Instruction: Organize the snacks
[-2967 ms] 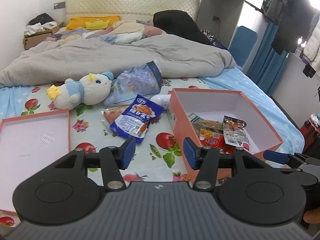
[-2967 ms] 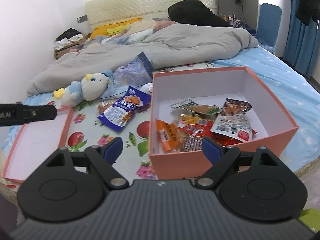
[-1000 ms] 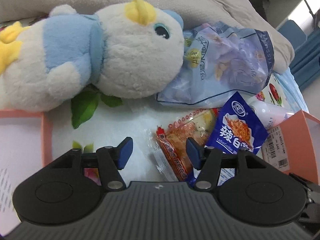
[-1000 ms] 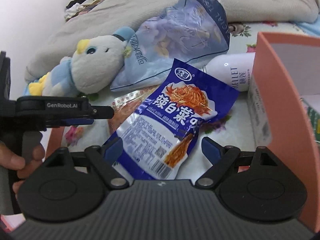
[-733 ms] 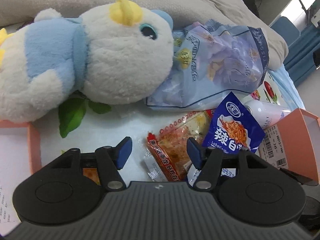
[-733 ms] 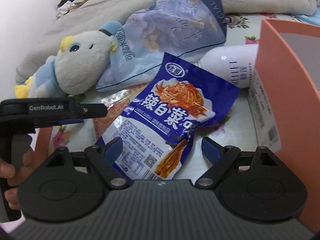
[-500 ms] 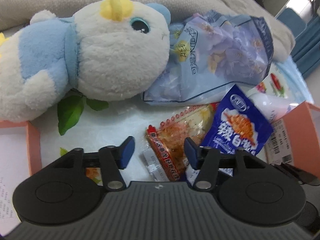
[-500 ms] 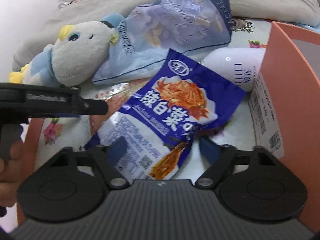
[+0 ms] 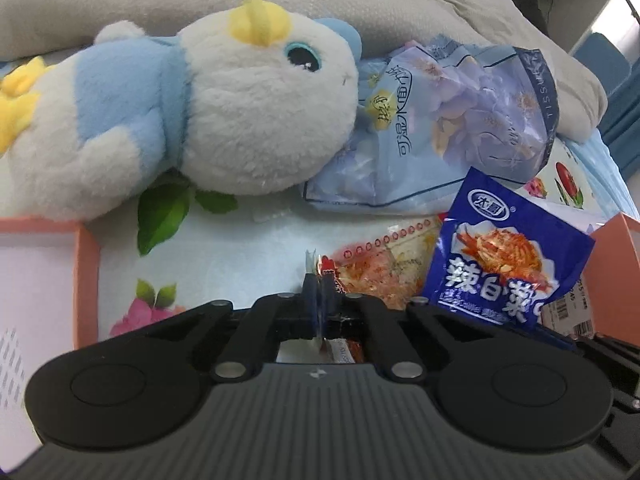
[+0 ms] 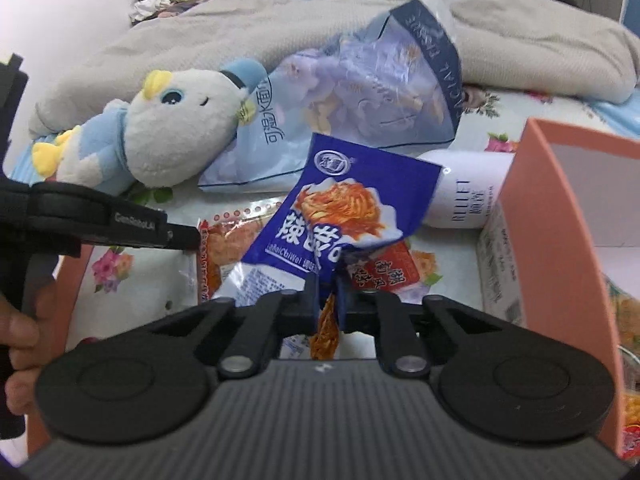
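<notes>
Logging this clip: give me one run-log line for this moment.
left tool: shut on orange snack packet | right tool: shut on blue snack bag | pink box: open, right

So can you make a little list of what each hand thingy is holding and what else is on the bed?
left gripper: fingers shut on the orange snack packet
right gripper: fingers shut on the blue snack bag
plush toy: lying on the bed, behind the snacks
tissue pack: beside the plush toy
white bottle: on its side, next to the pink box
</notes>
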